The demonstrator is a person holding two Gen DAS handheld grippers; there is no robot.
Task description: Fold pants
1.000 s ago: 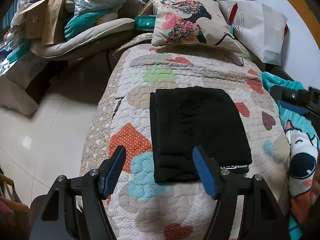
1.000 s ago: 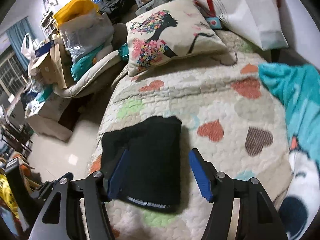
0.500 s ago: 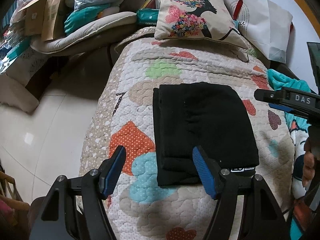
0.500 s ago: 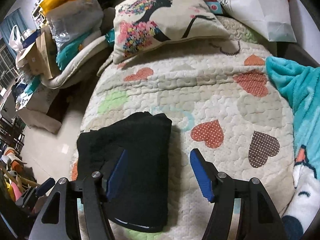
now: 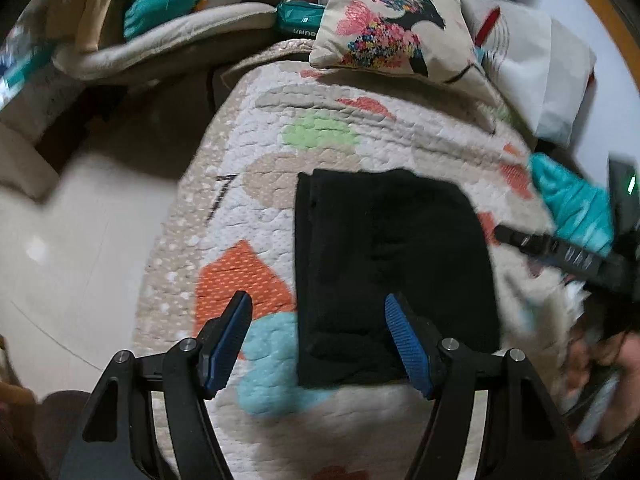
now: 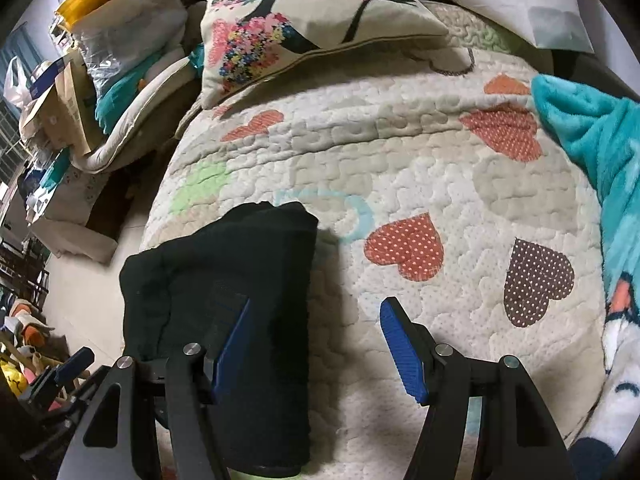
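Black pants point(image 5: 392, 264) lay on the bed quilt point(image 5: 320, 120) as a compact folded rectangle, just ahead of the left gripper point(image 5: 318, 320) and ahead-left of the right gripper point(image 6: 314, 320). Both grippers were spread wide w/ nothing held; the left one's right finger overlapped the pants' near edge in view, contact unclear. Fabric looked soft, knit, light and limp, several layers thick, so prob. it would sag and shed layers if pinched at one corner only. Best hold, I'd judge: the thick folded edge nearest the grippers, taking all layers, one gripper per corner, or slide under. Fold looked about done. A printed cushion point(image 6: 304, 20) sat well beyond, a teal blanket point(image 6: 600, 140) far right of the right gripper.
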